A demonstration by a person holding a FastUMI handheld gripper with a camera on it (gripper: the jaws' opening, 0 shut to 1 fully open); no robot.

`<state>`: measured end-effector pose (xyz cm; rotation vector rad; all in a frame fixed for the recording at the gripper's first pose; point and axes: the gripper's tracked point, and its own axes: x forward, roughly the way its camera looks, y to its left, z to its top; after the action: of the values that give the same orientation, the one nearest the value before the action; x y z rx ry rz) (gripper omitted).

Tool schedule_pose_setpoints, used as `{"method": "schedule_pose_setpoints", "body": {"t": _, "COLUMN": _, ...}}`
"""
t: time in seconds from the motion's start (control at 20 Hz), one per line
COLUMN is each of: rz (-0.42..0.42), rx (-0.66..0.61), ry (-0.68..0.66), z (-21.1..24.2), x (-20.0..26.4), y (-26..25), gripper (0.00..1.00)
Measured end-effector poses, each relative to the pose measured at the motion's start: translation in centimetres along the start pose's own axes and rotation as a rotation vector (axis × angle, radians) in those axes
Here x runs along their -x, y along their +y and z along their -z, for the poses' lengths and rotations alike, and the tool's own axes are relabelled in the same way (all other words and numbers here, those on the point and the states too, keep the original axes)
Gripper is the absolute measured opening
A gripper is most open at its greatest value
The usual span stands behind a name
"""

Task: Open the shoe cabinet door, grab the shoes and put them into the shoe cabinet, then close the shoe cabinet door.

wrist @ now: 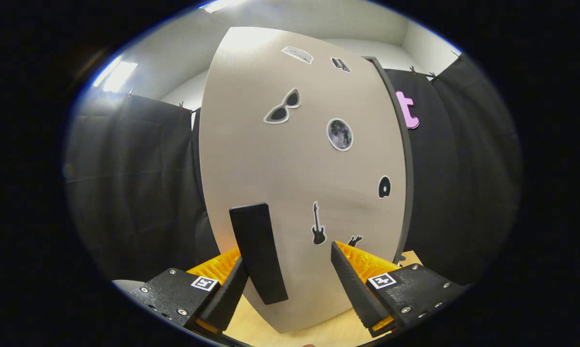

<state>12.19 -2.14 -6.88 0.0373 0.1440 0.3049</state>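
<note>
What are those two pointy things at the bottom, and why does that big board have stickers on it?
Those two pointy things are the fingers of the tongs, a grabbing tool that a person carries by hand. A camera rides on the tool and looks forward along the fingers, so the picture looks round and bent. The big pale board is the shoe cabinet door, standing close in front. It has stickers on it: sunglasses, a moon and a guitar. The dark bar low on the door is its handle, sitting between the fingers, close to the left one. The tongs are open and hold nothing; I cannot tell if the left finger touches the handle. Below is a light wooden surface.
</note>
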Motion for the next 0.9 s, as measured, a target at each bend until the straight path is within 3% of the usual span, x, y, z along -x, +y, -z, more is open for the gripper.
{"method": "schedule_pose_setpoints", "body": {"t": 0.25, "rz": 0.038, "rx": -0.012, "ry": 0.002, "z": 0.2, "x": -3.4, "y": 2.0, "gripper": 0.98}}
{"method": "schedule_pose_setpoints", "body": {"t": 0.9, "rz": 0.191, "rx": 0.003, "ry": -0.039, "z": 0.4, "x": -6.7, "y": 3.5, "gripper": 0.95}}
